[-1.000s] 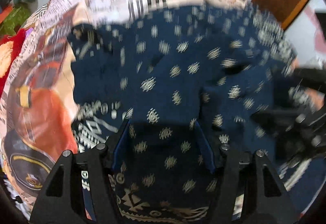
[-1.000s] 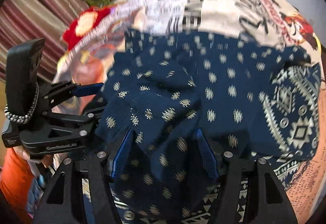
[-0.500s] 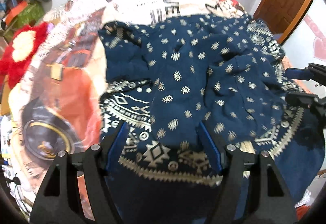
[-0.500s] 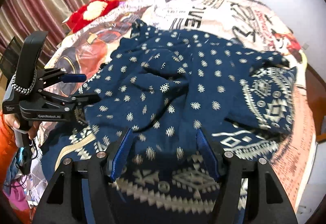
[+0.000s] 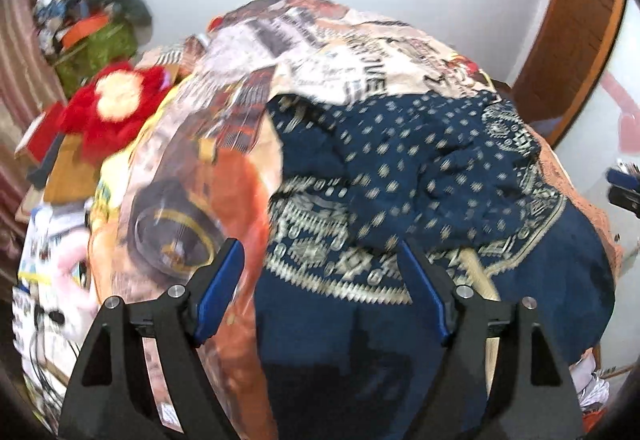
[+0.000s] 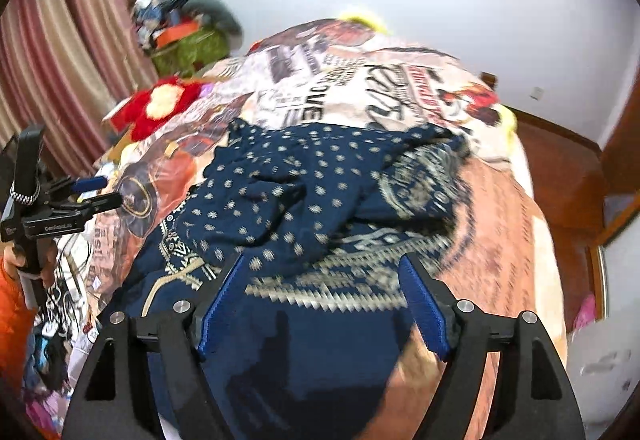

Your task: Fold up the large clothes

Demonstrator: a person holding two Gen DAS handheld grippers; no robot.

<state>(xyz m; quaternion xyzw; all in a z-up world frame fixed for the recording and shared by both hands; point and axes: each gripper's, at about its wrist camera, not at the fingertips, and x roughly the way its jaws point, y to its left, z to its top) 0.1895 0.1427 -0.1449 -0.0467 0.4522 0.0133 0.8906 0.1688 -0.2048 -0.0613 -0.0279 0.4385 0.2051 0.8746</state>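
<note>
A large navy garment (image 5: 420, 184) with small cream motifs and a cream patterned border lies crumpled on a bed; it also shows in the right wrist view (image 6: 304, 200). My left gripper (image 5: 320, 260) is open and empty, raised over the garment's near left edge. It also shows at the left of the right wrist view (image 6: 94, 192). My right gripper (image 6: 322, 272) is open and empty above the garment's near border. Its tips show at the right edge of the left wrist view (image 5: 624, 188).
The bed has a printed orange and cream cover (image 6: 400, 80). A red plush toy (image 5: 116, 100) lies at the bed's left, with a green box of clutter (image 5: 96, 44) behind. A striped curtain (image 6: 60, 52) hangs left. A wooden door (image 5: 580, 28) is right.
Both grippers have pulled back and up from the garment, so more of the bed and the room shows. The garment stays crumpled on the bed.
</note>
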